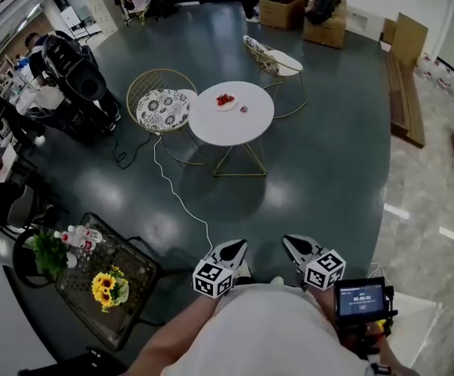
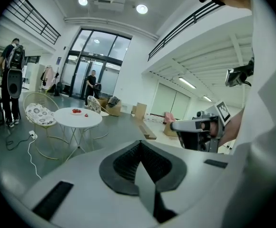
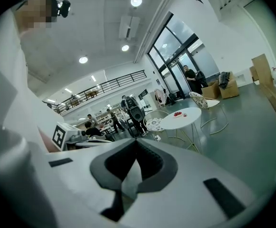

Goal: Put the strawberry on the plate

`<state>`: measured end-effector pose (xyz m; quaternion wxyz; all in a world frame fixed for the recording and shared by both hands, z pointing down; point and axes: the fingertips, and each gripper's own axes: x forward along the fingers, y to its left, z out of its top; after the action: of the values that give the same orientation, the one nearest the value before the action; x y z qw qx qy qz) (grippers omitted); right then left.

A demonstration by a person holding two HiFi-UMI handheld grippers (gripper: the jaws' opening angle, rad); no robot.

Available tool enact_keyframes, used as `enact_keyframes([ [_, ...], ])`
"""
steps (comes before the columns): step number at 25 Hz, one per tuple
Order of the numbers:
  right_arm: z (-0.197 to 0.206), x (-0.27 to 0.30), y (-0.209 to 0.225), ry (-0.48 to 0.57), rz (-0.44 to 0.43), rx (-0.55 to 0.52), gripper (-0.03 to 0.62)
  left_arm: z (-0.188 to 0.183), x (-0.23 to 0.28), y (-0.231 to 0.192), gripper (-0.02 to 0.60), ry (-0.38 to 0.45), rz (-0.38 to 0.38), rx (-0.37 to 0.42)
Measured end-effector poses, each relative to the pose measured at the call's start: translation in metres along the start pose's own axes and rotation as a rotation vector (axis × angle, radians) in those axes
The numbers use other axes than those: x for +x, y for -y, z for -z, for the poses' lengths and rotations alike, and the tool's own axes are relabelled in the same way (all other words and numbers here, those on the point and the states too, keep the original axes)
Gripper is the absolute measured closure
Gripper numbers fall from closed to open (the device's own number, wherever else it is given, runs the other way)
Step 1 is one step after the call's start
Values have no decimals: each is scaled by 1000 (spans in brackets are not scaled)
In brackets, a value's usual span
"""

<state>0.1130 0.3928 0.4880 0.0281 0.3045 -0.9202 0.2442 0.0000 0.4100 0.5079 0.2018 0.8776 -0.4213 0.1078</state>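
We wear a white top (image 1: 278, 335). Our left gripper (image 1: 239, 245) and right gripper (image 1: 290, 241) have white shells and dark ribbed pads (image 2: 123, 165). Each carries a cube (image 1: 213, 279) of black-and-white square markers. At four o'clock from the right one sits a small black screen (image 1: 360, 298).

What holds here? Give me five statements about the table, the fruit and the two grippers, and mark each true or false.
1. A strawberry lies on the white table beside the plate: true.
2. The plate is empty: false; red fruit lies on it.
3. The left gripper holds a strawberry: false; its jaws are shut on nothing.
4. The right gripper stands wide open: false; its jaws are together.
5. Both grippers are far from the table: true.
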Motion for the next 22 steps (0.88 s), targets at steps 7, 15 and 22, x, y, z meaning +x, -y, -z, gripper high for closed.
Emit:
enact_keyframes([
  [7, 17, -12, -10, -6, -11, 13, 588, 19, -13, 14, 575, -14, -21, -13],
  [15, 28, -15, -14, -13, -27, 24, 588, 28, -20, 20, 575, -21, -35, -15],
  [22, 29, -13, -17, -13, -33, 30, 588, 29, -24, 17, 575, -27, -45, -15],
])
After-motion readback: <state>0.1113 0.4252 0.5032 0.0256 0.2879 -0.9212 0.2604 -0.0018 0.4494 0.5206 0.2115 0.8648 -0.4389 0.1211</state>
